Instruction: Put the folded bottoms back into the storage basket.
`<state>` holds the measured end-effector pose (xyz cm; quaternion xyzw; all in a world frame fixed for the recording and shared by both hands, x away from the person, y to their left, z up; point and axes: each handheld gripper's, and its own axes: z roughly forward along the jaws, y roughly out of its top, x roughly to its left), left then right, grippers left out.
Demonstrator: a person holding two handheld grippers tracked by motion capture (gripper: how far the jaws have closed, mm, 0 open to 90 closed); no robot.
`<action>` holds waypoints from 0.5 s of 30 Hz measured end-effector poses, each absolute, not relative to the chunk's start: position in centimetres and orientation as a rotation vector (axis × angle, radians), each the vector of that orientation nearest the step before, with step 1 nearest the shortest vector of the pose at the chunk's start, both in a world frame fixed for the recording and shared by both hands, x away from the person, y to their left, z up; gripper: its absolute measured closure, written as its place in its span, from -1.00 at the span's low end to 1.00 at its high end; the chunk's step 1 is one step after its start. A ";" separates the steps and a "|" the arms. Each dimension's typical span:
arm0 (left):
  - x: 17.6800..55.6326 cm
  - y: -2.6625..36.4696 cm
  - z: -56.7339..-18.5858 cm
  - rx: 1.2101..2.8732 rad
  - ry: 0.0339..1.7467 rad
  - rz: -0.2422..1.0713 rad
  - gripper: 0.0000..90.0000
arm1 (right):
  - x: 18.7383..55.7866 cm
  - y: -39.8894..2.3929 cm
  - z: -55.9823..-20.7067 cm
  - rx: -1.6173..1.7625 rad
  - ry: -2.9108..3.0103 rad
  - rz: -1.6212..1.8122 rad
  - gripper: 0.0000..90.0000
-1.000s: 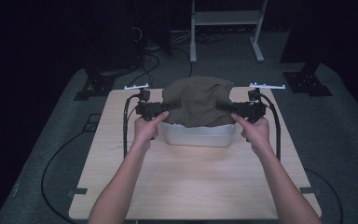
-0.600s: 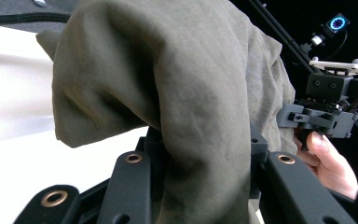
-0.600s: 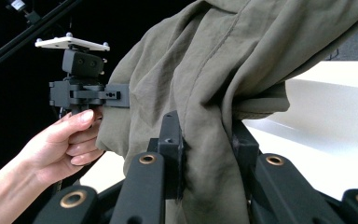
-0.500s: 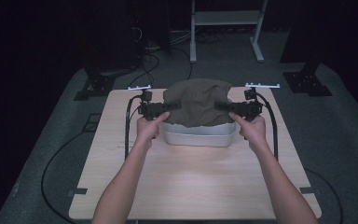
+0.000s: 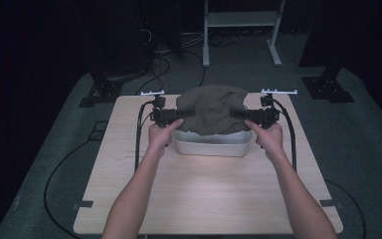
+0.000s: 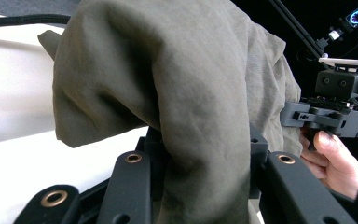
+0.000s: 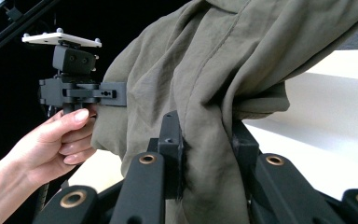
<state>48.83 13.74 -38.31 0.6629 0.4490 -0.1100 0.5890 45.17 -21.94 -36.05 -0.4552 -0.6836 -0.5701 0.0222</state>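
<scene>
An olive-green cloth [image 5: 211, 108] hangs bunched between my two grippers, just above a white plastic tub [image 5: 214, 146] at the back middle of the wooden table [image 5: 204, 199]. My left gripper [image 5: 180, 114] is shut on the cloth's left side, and the fabric [image 6: 186, 93] drapes over its jaws [image 6: 205, 144]. My right gripper [image 5: 237, 114] is shut on the right side, where a fold of cloth [image 7: 223, 70] is pinched between its jaws [image 7: 206, 135]. Each gripper view also shows the other hand's gripper, the right one [image 6: 328, 114] and the left one [image 7: 81, 91]. The cloth's lower edge hides the tub's inside.
Black cables [image 5: 139, 132] loop from both grippers over the table's back corners. A white metal stand [image 5: 241, 22] and dark stand bases [image 5: 328, 84] sit on the floor behind the table. The near half of the tabletop is bare wood.
Both grippers have sunk slightly with the cloth, bringing it a little closer to the tub. Both grips are unchanged.
</scene>
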 end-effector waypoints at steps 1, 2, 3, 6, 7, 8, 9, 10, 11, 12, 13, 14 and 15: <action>48.8 13.7 -38.3 1.544 1.046 -0.256 0.43 | 45.2 -22.0 -36.1 -1.412 -2.118 -1.763 0.60; 49.0 13.7 -38.4 1.547 1.048 -0.255 0.42 | 45.3 -22.0 -36.2 -1.416 -2.115 -1.760 0.60; 49.0 13.7 -38.4 1.547 1.048 -0.255 0.42 | 45.3 -22.0 -36.2 -1.416 -2.115 -1.760 0.60; 49.2 13.5 -38.7 1.565 1.059 -0.243 0.42 | 45.5 -22.0 -36.5 -1.426 -2.119 -1.751 0.60; 49.2 13.5 -38.7 1.565 1.059 -0.243 0.42 | 45.5 -22.0 -36.6 -1.428 -2.117 -1.745 0.60; 49.3 13.5 -38.9 1.573 1.061 -0.240 0.42 | 45.6 -22.0 -36.7 -1.428 -2.121 -1.745 0.60; 49.3 13.5 -39.0 1.573 1.064 -0.241 0.42 | 45.6 -22.0 -36.8 -1.433 -2.115 -1.739 0.60; 49.4 13.5 -39.1 1.573 1.072 -0.244 0.42 | 45.7 -21.9 -36.9 -1.435 -2.119 -1.735 0.60; 49.4 13.5 -39.1 1.573 1.072 -0.244 0.42 | 45.7 -21.9 -37.0 -1.435 -2.123 -1.733 0.60; 49.5 13.5 -39.3 1.578 1.074 -0.240 0.42 | 45.8 -21.9 -37.1 -1.437 -2.128 -1.730 0.60; 49.5 13.5 -39.3 1.578 1.074 -0.240 0.42 | 45.8 -21.9 -37.1 -1.437 -2.128 -1.730 0.60; 49.6 13.5 -39.6 1.577 1.081 -0.246 0.42 | 45.9 -21.9 -37.3 -1.442 -2.131 -1.721 0.60; 49.6 13.5 -39.6 1.577 1.081 -0.246 0.42 | 46.0 -21.8 -37.3 -1.445 -2.131 -1.714 0.60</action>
